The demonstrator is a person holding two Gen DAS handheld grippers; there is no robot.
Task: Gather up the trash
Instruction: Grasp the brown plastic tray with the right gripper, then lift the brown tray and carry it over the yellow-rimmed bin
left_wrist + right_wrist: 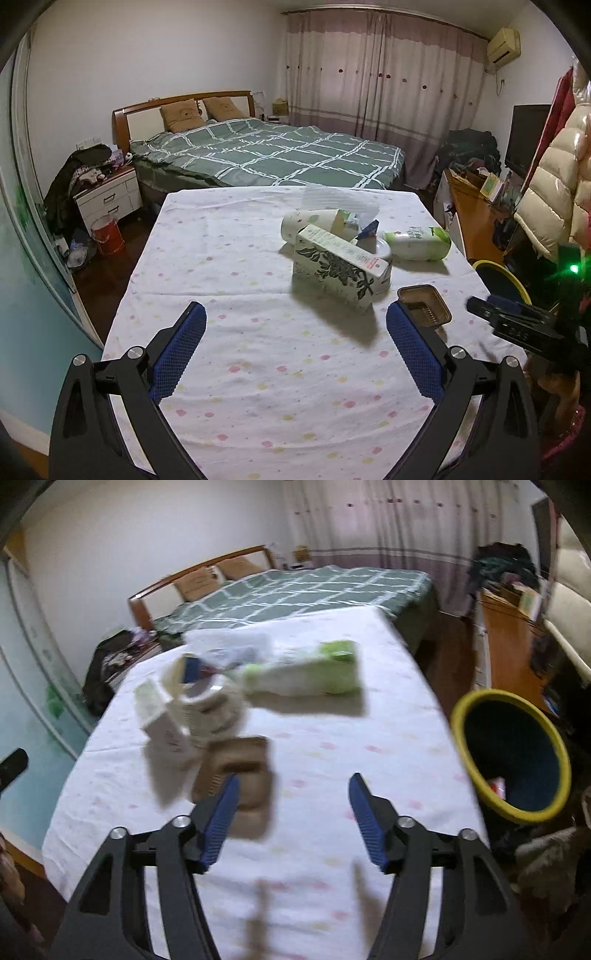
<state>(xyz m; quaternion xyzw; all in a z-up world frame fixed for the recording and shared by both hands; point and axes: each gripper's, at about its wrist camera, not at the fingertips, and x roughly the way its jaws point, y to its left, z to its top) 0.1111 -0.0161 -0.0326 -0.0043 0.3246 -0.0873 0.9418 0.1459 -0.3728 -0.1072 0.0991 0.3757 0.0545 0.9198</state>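
Trash lies on a table with a dotted white cloth (258,350): a floral carton (338,269), a paper cup (308,223), a round tub (380,251), a green-and-white bottle (419,242) and a brown plastic tray (424,304). My left gripper (295,317) is open and empty, just short of the carton. My right gripper (293,788) is open and empty, its left finger over the brown tray (236,771). The bottle (310,672) and the tub (212,709) lie farther off. A yellow-rimmed bin (511,755) stands off the table's right edge. The right wrist view is blurred.
A bed with a green checked cover (273,153) lies beyond the table. A nightstand (109,195) and a red bucket (107,236) stand on the left. A wooden cabinet (476,218) and hanging coats (554,192) are on the right.
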